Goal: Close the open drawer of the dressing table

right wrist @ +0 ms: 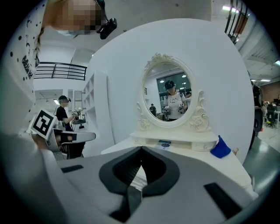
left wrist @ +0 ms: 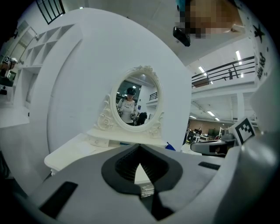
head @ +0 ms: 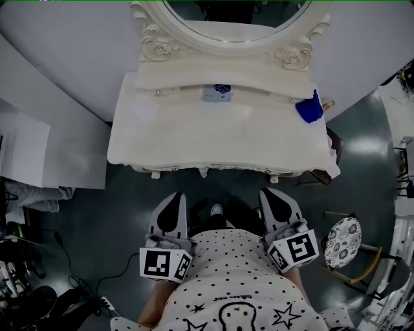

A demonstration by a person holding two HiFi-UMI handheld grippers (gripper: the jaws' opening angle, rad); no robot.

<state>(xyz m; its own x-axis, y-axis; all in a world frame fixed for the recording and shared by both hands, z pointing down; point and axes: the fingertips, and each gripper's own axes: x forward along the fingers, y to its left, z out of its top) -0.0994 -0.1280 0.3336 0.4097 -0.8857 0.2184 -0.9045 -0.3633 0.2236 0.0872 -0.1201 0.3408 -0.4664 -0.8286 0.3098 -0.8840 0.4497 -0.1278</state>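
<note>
White dressing table (head: 213, 139), mirror (right wrist: 168, 94) reflects person (right wrist: 175, 103) only in both gripper views

Cream carved dressing table (head: 213, 139) with oval mirror (head: 236, 16), centred, far side. Small centre drawer (head: 217, 93) under the mirror looks pulled out.

The head view's top edge cuts off the mirror (head: 236, 19). The tabletop (head: 213, 139) overhangs and hides the drawer fronts below it. In the two gripper views, the left gripper (left wrist: 139, 148) and the right gripper (right wrist: 141, 151) each block that same front with their own bodies. The blue-and-white item (head: 217, 93) on the back ledge is too small to identify.
</note>
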